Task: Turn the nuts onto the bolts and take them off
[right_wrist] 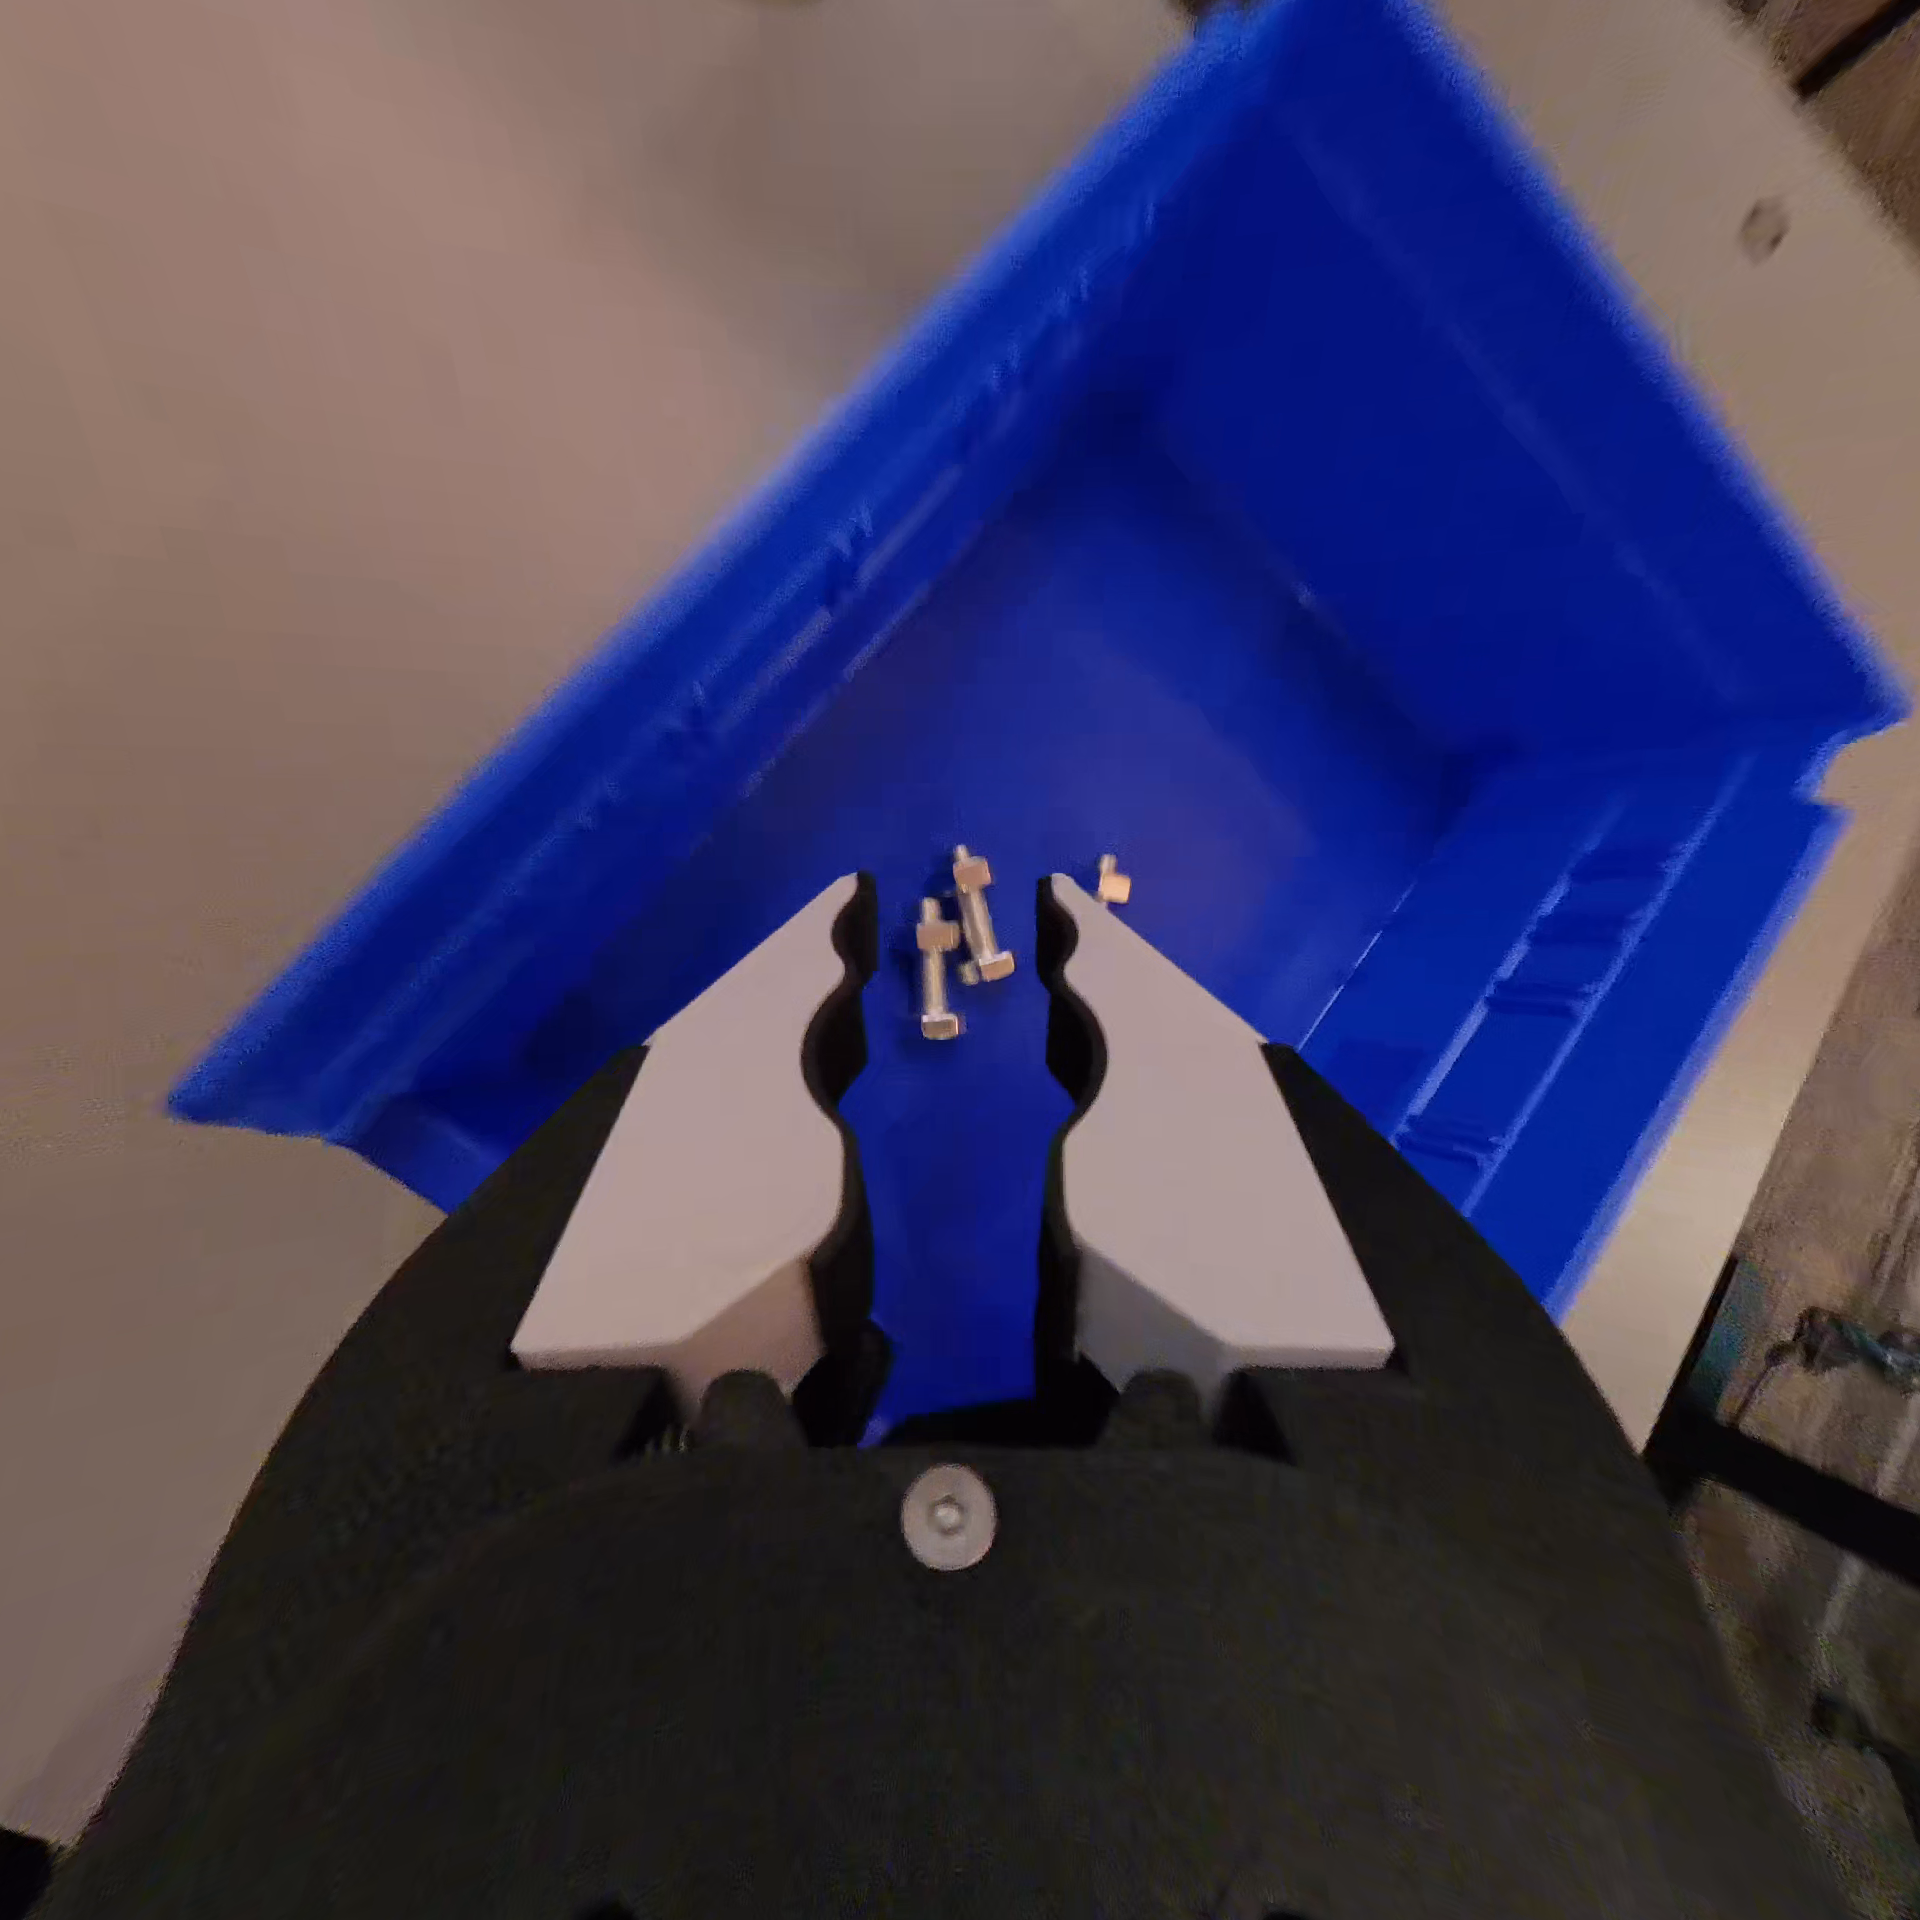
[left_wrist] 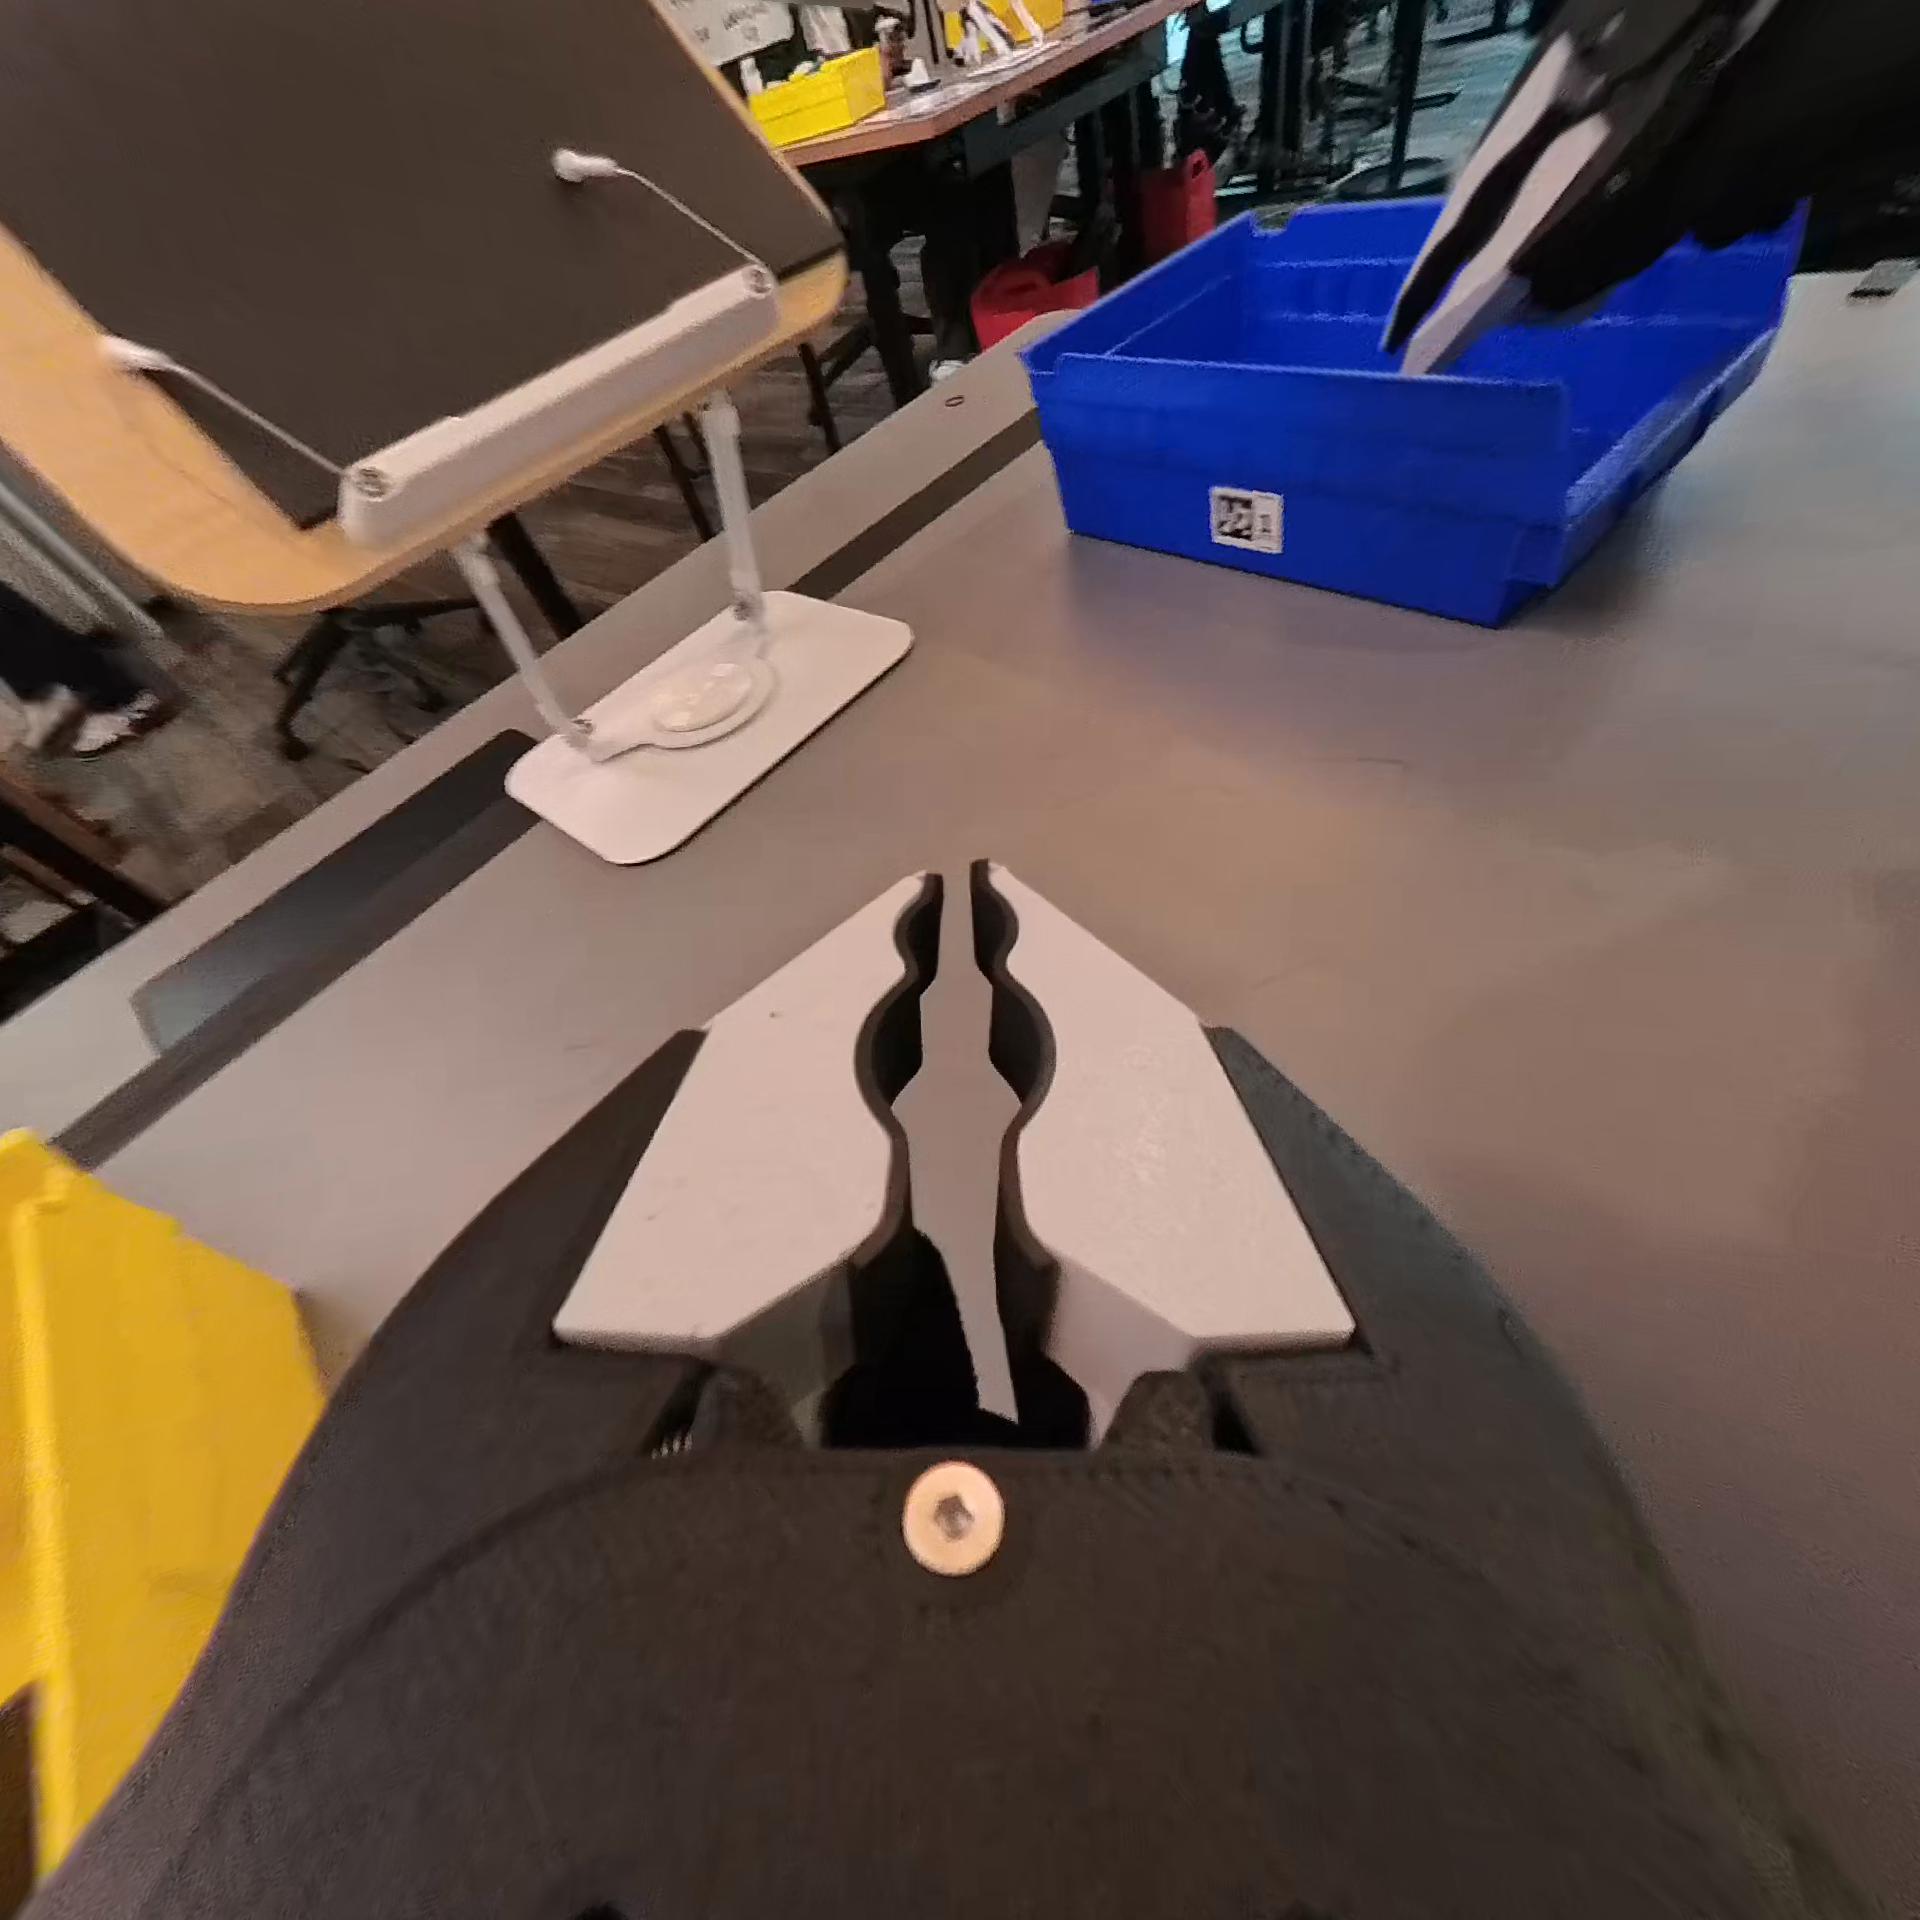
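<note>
A blue bin (right_wrist: 1299,499) stands on the grey table. On its floor lie two silver bolts with nuts on them (right_wrist: 935,971) (right_wrist: 977,914), and a third (right_wrist: 1112,883) shows partly behind my right finger. My right gripper (right_wrist: 954,883) hangs open over them, holding nothing; the two bolts show between its fingers. In the left wrist view the blue bin (left_wrist: 1299,457) stands at the far right with the right gripper (left_wrist: 1455,312) reaching into it. My left gripper (left_wrist: 956,873) hovers over the bare table, its jaws nearly together and empty.
A white stand (left_wrist: 717,717) holding a dark board (left_wrist: 364,208) stands at the table's left edge. A yellow bin (left_wrist: 114,1382) sits at my near left. Other tables, chairs and a yellow box (left_wrist: 821,94) lie beyond the table. The grippers' ends are close to 40 cm from one another.
</note>
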`<state>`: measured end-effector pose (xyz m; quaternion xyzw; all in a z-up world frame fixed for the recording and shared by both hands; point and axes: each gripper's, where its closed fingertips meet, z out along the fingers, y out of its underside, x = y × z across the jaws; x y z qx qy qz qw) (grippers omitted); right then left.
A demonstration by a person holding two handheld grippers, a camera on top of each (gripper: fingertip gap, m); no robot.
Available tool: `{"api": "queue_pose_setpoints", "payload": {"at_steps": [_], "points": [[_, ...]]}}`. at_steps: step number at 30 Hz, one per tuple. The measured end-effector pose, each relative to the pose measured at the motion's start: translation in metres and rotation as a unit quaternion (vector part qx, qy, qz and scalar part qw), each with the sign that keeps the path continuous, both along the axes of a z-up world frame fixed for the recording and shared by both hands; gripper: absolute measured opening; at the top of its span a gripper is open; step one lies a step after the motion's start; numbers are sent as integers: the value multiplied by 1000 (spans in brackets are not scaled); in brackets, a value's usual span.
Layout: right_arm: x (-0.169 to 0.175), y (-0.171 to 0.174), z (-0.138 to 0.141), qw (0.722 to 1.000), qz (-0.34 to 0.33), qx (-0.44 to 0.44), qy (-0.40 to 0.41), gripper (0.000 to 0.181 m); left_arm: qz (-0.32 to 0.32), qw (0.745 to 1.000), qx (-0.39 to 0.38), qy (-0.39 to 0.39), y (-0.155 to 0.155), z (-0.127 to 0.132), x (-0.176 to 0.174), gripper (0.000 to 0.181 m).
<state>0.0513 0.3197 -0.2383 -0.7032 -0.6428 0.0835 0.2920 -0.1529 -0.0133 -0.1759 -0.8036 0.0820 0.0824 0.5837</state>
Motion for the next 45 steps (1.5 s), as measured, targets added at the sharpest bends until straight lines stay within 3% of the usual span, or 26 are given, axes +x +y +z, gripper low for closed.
{"api": "queue_pose_setpoints", "payload": {"at_steps": [4,8,13,18,23,30,34,40,45], "points": [[-19,-24,46,996,36,30,75,28,47,999,7,27,-21,20,-39,7],[-35,-55,85,984,76,70,142,24,119,992,-10,45,-61,40,-100,12],[-55,-112,104,970,138,75,184,21,189,980,-42,46,-113,56,-172,12],[-79,-189,105,950,216,40,222,17,194,972,-107,76,-131,53,-218,11],[-104,-250,88,933,268,-12,240,14,150,958,-243,27,-112,-3,-250,20],[-127,-285,66,924,287,-49,247,11,63,909,-408,58,-84,-89,-290,23],[-131,-288,49,925,285,-73,239,10,9,903,-428,45,-65,-107,-290,24],[-132,-285,41,924,284,-86,242,9,-46,865,-497,51,-64,-138,-281,13],[-130,-281,39,923,283,-90,245,9,-31,855,-513,68,-65,-141,-289,8]]}}
